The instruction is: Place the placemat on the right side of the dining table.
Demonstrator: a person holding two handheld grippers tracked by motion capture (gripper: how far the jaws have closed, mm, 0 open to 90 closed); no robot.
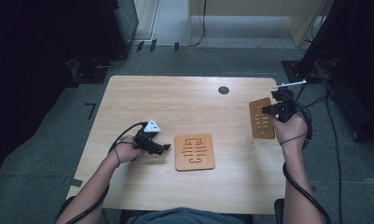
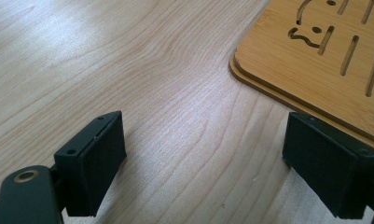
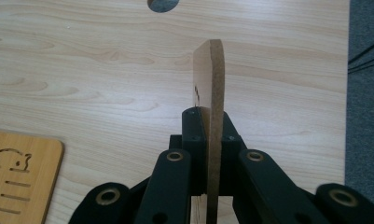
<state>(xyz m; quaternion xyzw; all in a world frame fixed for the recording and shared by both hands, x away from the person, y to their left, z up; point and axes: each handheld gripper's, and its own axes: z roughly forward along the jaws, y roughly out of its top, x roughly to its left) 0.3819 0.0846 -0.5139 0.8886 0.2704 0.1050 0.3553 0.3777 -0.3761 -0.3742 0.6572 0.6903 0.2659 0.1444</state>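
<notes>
Right gripper view shows your right hand-held gripper (image 3: pixel 208 135) pinching a thin wooden board (image 3: pixel 211 79) on edge, lifted over the tabletop (image 3: pixel 82 70) at centre frame; keep the clamp firm and the board upright as you carry it; the stacked boards (image 1: pixel 194 151) lie at the high view's centre, just beside your left hand-held gripper (image 2: pixel 208 163), jaws spread and empty; the held board's cut-out face stays hidden edge-on.
</notes>
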